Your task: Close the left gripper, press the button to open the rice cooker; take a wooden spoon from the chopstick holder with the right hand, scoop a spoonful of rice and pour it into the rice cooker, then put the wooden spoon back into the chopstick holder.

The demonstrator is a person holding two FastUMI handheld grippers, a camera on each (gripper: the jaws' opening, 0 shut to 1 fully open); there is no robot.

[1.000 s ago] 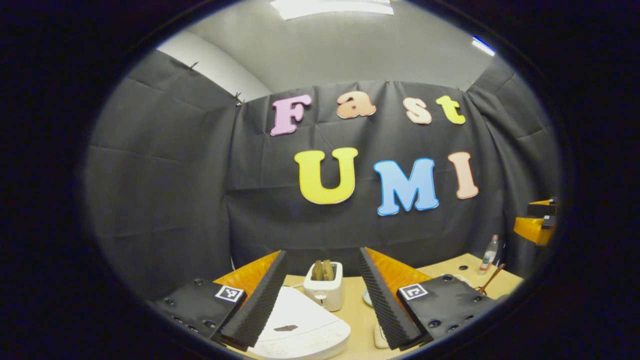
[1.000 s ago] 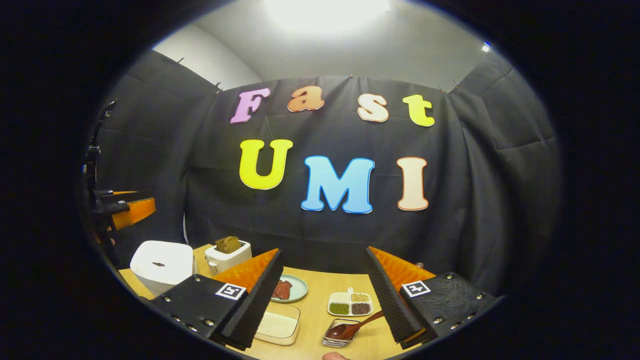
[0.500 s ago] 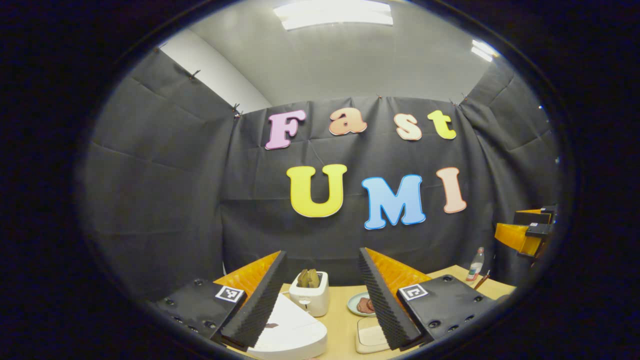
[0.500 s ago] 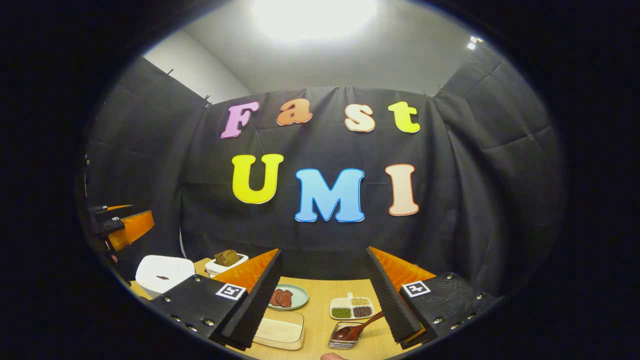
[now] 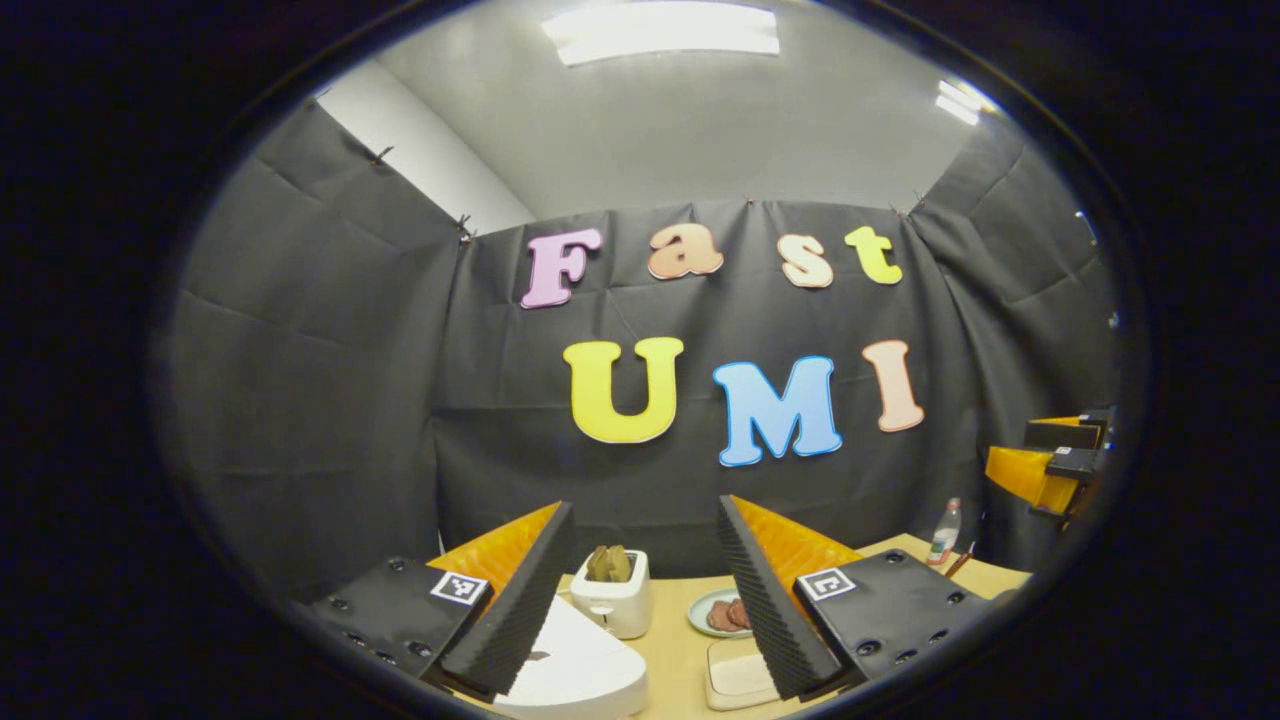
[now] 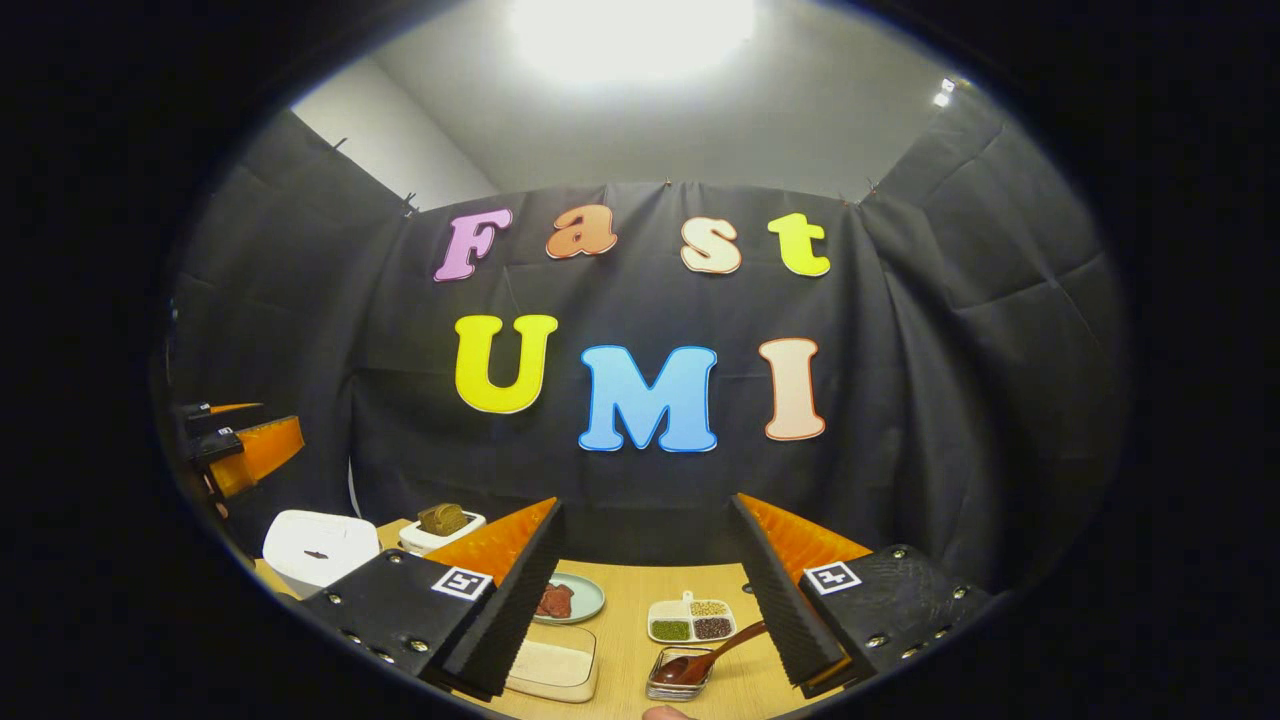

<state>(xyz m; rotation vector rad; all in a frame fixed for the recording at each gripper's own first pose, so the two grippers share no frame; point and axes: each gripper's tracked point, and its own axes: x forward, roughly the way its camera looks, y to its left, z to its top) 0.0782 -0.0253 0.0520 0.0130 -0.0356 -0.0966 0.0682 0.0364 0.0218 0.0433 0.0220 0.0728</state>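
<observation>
The closed white rice cooker (image 5: 580,672) stands at the bottom of the left gripper view, just past my left gripper (image 5: 643,515), which is open and holds nothing. In the right gripper view the rice cooker (image 6: 318,545) stands far left on the table. The wooden spoon (image 6: 706,660) lies tilted with its bowl in the small clear chopstick holder (image 6: 678,680), below my open, empty right gripper (image 6: 647,510). A clear box of rice (image 6: 553,666) lies by my right gripper's left finger. The same rice box (image 5: 738,676) shows in the left gripper view.
A white toaster (image 5: 614,598) holding bread stands behind the cooker. A plate of meat (image 6: 566,599) and a divided dish of beans (image 6: 690,622) lie mid-table, a bottle (image 5: 943,532) at the far right. The left gripper (image 6: 243,448) hovers at the left, raised above the table.
Both views have drawn back and tipped up, so the table things sit lower and look smaller. The cooker has slid left in the left gripper view. Both grippers stay open.
</observation>
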